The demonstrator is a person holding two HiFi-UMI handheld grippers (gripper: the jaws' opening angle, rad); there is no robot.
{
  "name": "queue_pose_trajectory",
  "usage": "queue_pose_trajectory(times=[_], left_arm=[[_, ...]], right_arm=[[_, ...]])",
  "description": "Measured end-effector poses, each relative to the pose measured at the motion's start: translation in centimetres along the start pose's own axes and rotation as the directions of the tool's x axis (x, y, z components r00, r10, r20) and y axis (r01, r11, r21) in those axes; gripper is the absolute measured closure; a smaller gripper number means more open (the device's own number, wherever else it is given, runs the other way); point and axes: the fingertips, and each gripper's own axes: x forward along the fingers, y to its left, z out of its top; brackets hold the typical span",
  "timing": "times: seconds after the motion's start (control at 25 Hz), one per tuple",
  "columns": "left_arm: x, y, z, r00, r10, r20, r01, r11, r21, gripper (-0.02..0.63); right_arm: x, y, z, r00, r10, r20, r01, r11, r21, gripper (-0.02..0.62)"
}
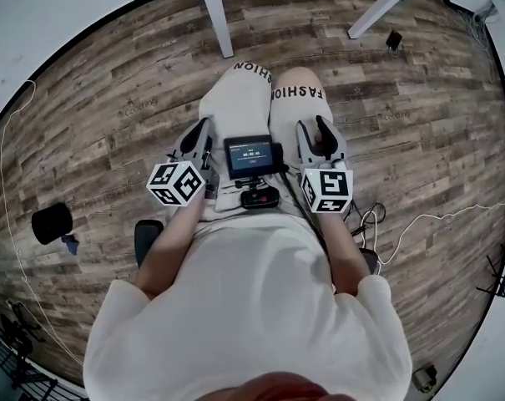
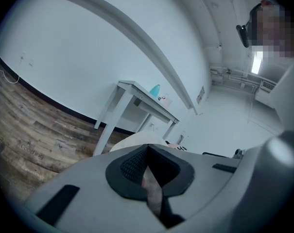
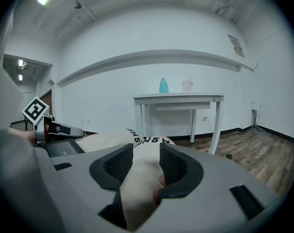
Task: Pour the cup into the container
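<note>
Jaws together on the left gripper (image 2: 147, 148), apart and empty on the right gripper (image 3: 146, 150); pouring seems unstarted, so reaching the distant cup (image 3: 187, 86) likely comes next.

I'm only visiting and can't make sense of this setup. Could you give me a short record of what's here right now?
Person: seated, a gripper over each thigh
Left gripper: jaws together, holding nothing
Right gripper: jaws apart, empty, thigh showing through the gap
Screen: small, on the lap between the grippers
Table: white, across the room by the wall
On table: teal vessel and pale vessel, side by side; too small to tell cup from container
Pouring: not begun
</note>
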Motion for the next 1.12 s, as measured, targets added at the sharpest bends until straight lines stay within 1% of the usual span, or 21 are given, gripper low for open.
queue_pose_trajectory(times=[0.88,1.12], left_arm=[[-0.17,0.12,0.05,1.0,-0.004,-0.001,0.004,1.0,-0.019,0.597],[0.08,-0.14,0.03,1.0,-0.012,-0.002,0.012,1.0,-0.022,0.597]], right_arm=[[-0.13,0.07,0.07,1.0,0.001,0.0,-0.001,1.0,0.006,0.431],[-0.48,-0.29,0.36,1.0,-0.013,0.007,0.013,1.0,-0.002,0.431]])
